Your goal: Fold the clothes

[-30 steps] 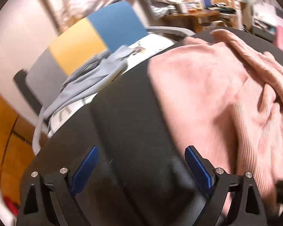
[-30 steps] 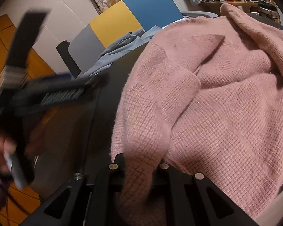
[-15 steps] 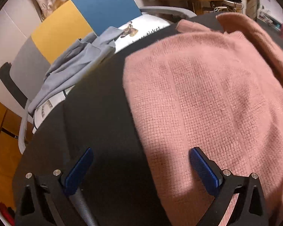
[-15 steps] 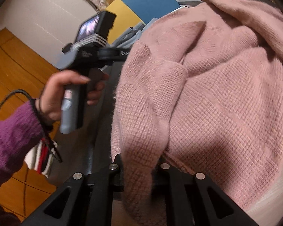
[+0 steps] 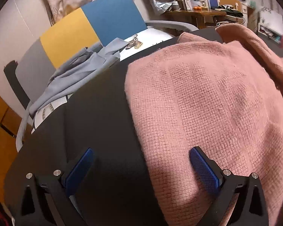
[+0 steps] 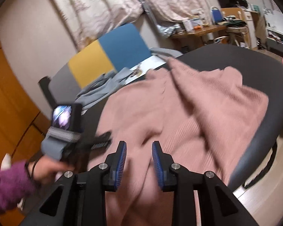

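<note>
A pink knit sweater point(image 5: 207, 98) lies spread on the round dark table point(image 5: 96, 113). My left gripper point(image 5: 141, 169) hangs low over the sweater's left edge, open wide. One blue pad is over bare table and the other over the knit, and neither grips anything. In the right wrist view the sweater point(image 6: 198, 116) lies loosely folded with a sleeve across it. My right gripper point(image 6: 139, 162) is raised above its near part. Its jaws are opening with nothing between the pads. A hand in a purple sleeve point(image 6: 45, 167) holds the left tool at the sweater's left side.
Behind the table stands a chair with a grey, yellow and blue back point(image 5: 96, 28). A grey garment point(image 5: 79, 69) and a white printed cloth point(image 5: 147, 37) lie on it. A cluttered wooden desk point(image 6: 200, 30) stands at the back. Wooden floor point(image 6: 269, 194) shows past the table's right rim.
My right gripper has let go of the sweater fold it pinched, then risen and drawn back. My left gripper has come down over the sweater's left edge and opened slightly wider.
</note>
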Demonstrator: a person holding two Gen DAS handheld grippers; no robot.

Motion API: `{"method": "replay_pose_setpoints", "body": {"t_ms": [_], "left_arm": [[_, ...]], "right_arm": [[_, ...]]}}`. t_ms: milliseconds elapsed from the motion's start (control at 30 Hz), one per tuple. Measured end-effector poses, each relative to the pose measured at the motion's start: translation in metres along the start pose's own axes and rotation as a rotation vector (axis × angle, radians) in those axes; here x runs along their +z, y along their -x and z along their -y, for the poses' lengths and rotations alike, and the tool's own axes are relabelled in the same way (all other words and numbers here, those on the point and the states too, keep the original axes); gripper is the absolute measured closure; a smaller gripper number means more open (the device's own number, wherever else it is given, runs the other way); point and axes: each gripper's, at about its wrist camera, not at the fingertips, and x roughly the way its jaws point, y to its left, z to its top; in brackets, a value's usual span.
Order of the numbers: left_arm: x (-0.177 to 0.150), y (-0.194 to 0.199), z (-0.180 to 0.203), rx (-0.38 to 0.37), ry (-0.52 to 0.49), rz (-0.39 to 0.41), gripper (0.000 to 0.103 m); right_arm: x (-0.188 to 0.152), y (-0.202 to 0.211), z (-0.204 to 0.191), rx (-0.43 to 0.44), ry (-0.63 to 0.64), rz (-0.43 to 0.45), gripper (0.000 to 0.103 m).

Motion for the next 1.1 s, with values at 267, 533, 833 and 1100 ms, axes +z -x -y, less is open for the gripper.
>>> {"method": "replay_pose_setpoints", "body": {"t_ms": [267, 533, 833, 1100], "left_arm": [[0.029, -0.001, 0.041, 0.020, -0.261, 0.088, 0.000], [0.017, -0.013, 0.035, -0.009, -0.205, 0.089, 0.018], [-0.039, 0.021, 0.055, 0.018, -0.347, 0.175, 0.103], [-0.083, 0.049, 0.016, -0.062, -0.226, 0.126, 0.103]], "right_arm": [[0.042, -0.074, 0.016, -0.245, 0.040, -0.101, 0.074], [0.028, -0.121, 0.023, -0.363, 0.172, -0.149, 0.073], [0.015, -0.114, 0.011, -0.325, 0.249, -0.133, 0.071], [0.012, -0.140, -0.017, -0.238, 0.315, -0.175, 0.069]]}}
